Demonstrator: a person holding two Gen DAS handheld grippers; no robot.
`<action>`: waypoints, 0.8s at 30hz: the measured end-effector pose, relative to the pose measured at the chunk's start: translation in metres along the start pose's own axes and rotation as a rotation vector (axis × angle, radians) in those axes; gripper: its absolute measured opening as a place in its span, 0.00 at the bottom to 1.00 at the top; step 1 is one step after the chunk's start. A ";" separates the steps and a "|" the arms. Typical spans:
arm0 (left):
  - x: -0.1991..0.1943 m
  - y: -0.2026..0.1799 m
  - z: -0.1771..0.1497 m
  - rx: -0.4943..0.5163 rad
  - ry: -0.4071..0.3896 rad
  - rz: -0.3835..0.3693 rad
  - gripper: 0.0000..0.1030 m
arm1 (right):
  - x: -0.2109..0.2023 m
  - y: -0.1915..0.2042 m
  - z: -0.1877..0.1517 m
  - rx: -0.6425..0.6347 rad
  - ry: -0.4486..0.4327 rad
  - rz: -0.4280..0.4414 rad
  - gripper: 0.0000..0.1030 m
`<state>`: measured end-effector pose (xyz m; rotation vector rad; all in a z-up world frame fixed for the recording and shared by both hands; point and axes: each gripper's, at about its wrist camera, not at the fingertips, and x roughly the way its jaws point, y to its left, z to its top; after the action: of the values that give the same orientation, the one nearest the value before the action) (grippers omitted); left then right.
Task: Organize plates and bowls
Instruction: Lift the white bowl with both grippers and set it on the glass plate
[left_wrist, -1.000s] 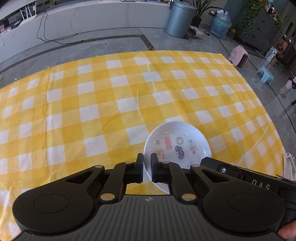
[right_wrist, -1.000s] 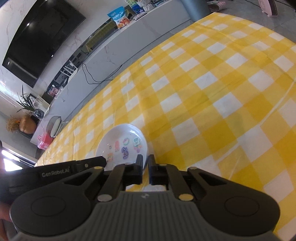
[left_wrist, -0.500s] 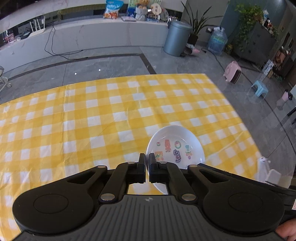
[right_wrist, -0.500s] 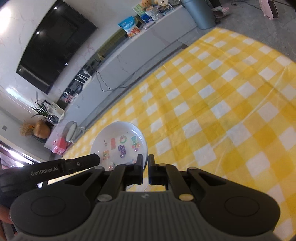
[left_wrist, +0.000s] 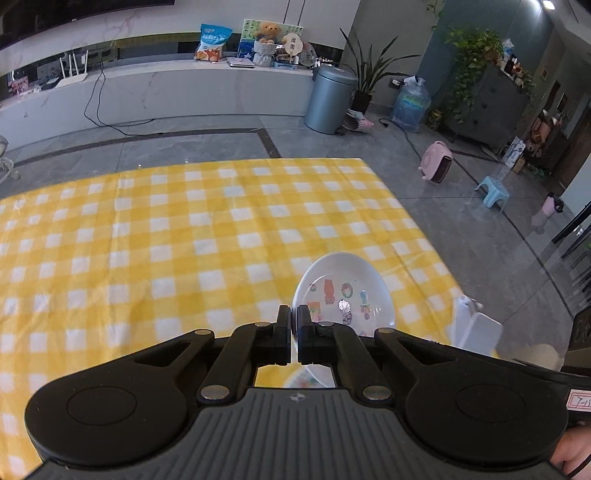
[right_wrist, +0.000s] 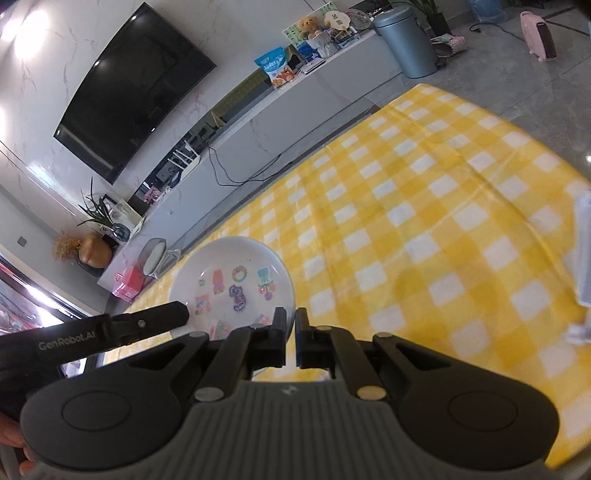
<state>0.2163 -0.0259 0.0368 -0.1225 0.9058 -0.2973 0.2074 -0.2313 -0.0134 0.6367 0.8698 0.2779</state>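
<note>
A white plate with colourful cartoon stickers is held up in the air above the yellow checked tablecloth. My left gripper is shut on its left rim. My right gripper is shut on its right rim; the plate shows in the right wrist view tilted toward the camera. The left gripper's body appears at the left of the right wrist view.
A white rack-like object stands at the table's right edge and also shows in the right wrist view. Beyond the table are grey floor, a bin, a pink heater and a blue stool.
Both grippers have lifted the plate well up off the tablecloth; the table now looks farther away and more of the room is in view.
</note>
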 end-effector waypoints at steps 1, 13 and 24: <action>0.000 -0.004 -0.006 -0.005 0.001 -0.008 0.02 | -0.005 -0.004 -0.003 0.003 -0.001 -0.002 0.01; 0.037 -0.013 -0.069 -0.202 0.110 -0.046 0.02 | -0.029 -0.071 -0.041 0.130 0.060 -0.052 0.00; 0.055 -0.009 -0.093 -0.232 0.146 0.037 0.02 | -0.006 -0.075 -0.046 0.118 0.152 -0.132 0.00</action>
<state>0.1732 -0.0492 -0.0596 -0.3009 1.0850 -0.1677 0.1663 -0.2742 -0.0782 0.6704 1.0757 0.1579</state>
